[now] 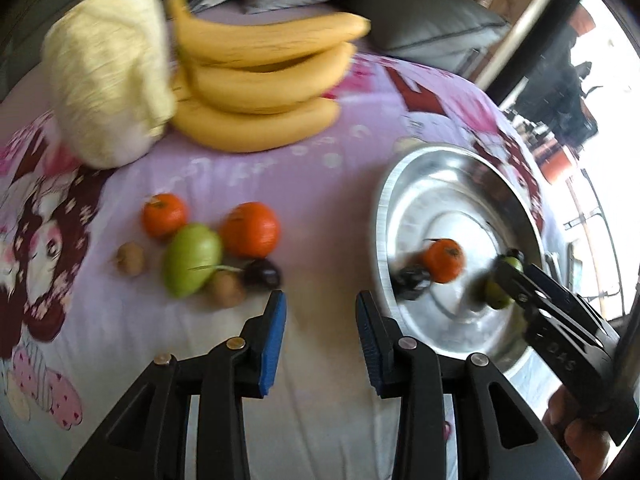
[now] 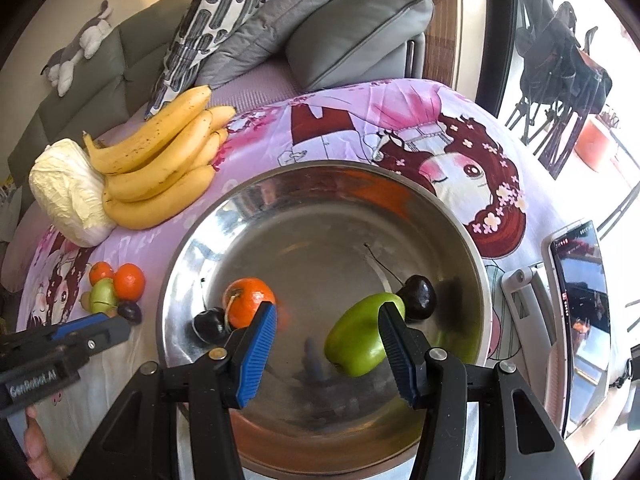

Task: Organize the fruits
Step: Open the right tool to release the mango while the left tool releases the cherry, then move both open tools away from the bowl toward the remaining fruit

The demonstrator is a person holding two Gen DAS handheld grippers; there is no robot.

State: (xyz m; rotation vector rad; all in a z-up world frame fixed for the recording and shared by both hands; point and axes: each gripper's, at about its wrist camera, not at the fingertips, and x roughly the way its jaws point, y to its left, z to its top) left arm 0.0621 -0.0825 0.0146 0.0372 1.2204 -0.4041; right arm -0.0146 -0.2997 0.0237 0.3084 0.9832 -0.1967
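My left gripper (image 1: 320, 300) stands open over the cloth with nothing between its blue pads. Just ahead of it lie two oranges (image 1: 250, 230), a green fruit (image 1: 192, 260), a dark cherry (image 1: 262, 274) and two small brown fruits (image 1: 226, 290). My right gripper (image 2: 328, 312) hangs open over the steel bowl (image 2: 400, 184). In the bowl are an orange (image 2: 248, 300), two cherries (image 2: 420, 296) and a green fruit (image 2: 360, 340). That green fruit lies by the right finger, with the pads not pressing on it.
A bunch of bananas (image 1: 260, 80) and a pale cabbage (image 1: 108, 80) lie at the far side of the patterned cloth. Grey cushions (image 2: 360, 40) sit behind them. A phone on a white stand (image 2: 580, 320) is right of the bowl.
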